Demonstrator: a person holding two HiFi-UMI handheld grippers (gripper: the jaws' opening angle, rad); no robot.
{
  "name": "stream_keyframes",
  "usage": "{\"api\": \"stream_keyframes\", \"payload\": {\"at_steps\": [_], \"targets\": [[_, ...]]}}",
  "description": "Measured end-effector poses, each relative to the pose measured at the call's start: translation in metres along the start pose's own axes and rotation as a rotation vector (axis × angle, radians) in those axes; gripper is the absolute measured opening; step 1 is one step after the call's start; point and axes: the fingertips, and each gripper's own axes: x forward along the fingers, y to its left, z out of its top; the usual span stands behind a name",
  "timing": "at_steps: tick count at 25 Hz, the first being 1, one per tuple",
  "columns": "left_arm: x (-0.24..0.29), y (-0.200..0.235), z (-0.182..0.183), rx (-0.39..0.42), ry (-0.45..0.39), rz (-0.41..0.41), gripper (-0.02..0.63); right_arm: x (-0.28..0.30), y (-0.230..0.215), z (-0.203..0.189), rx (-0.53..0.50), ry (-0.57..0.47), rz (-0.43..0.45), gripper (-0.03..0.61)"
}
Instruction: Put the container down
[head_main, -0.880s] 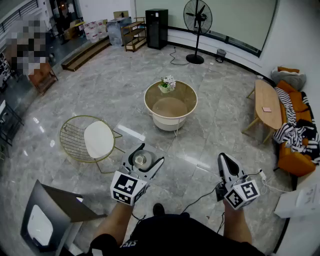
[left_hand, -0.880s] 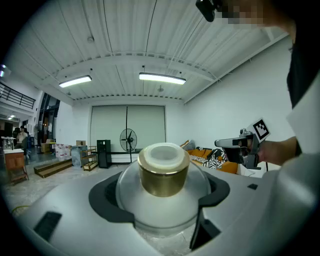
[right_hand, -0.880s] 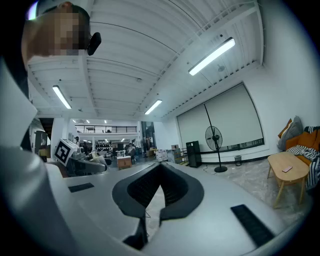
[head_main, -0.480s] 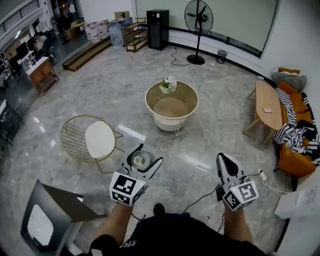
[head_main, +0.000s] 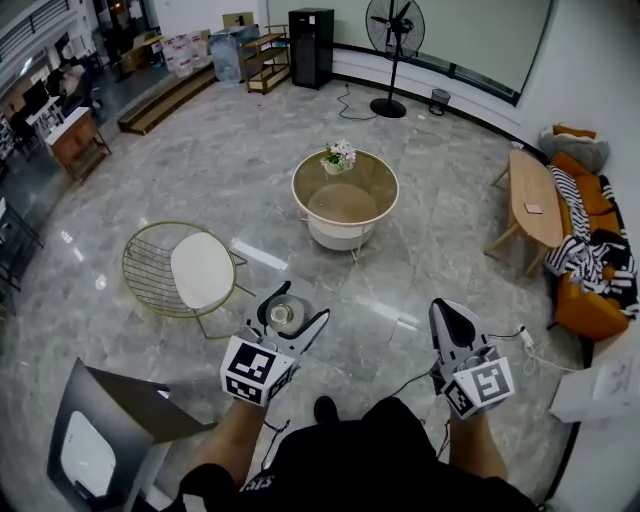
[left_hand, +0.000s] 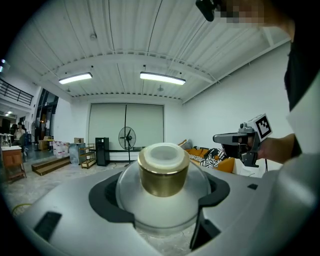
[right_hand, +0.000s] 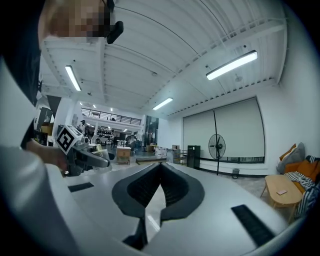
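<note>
I am holding the left gripper (head_main: 292, 318) out in front of my left hip, tipping slightly below level. Its jaws are standing wide apart and clamping the container (left_hand: 162, 172) by its rounded, cloudy glass body, one dark pad on each side. So the thing I am handling is lying right inside that claw, not off to any side of it.

The container is sitting upright in the grip. Its gold collar and pale stopper are pointing up, and the head view is looking straight down onto that top. It is a squat, round piece, so its axis is running vertically, crosswise to the jaws.

My right gripper (head_main: 448, 312) is riding level at my right side with its jaws pressed together on nothing. It is well apart from the container, so I am judging this to be a left-hand job.

Outward from the left claw there is only bare marble floor (head_main: 420, 250) below. The wire chair (head_main: 200, 275) is standing near, ahead and to the left. The round table (head_main: 392, 195), with its flowers (head_main: 338, 158) at the far edge, is lying ahead and a little to the right, well apart.

The task is naming no spot. If the table is the target, I am reckoning I must walk forward and keep the stopper pointing up.
</note>
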Motion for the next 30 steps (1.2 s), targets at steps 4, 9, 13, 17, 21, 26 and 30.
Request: {"api": "stream_keyframes", "payload": {"at_steps": [4,9,13,17,21,26,30], "targets": [[-0.005,0.011,-0.005,-0.018,0.014,0.011,0.347,0.003,0.001,-0.006,0.026,0.01,-0.007,0.014],[0.0,0.02,-0.005,-0.012,0.025,0.015,0.347,0.014,-0.005,-0.009,0.044,0.01,-0.012,0.014],[0.009,0.026,-0.006,-0.02,0.03,0.027,0.347,0.031,-0.013,-0.009,0.08,0.011,-0.009,0.014],[0.029,0.035,-0.008,-0.025,0.044,0.038,0.347,0.048,-0.029,-0.018,0.09,0.011,0.019,0.014],[0.066,0.04,-0.007,-0.021,0.063,0.044,0.347,0.066,-0.066,-0.033,0.117,0.016,0.027,0.014],[0.136,0.049,-0.004,-0.046,0.078,0.031,0.347,0.104,-0.126,-0.054,0.152,0.028,0.048,0.015],[0.197,0.056,0.005,-0.05,0.096,0.026,0.347,0.138,-0.182,-0.058,0.178,0.042,0.051,0.014]]}}
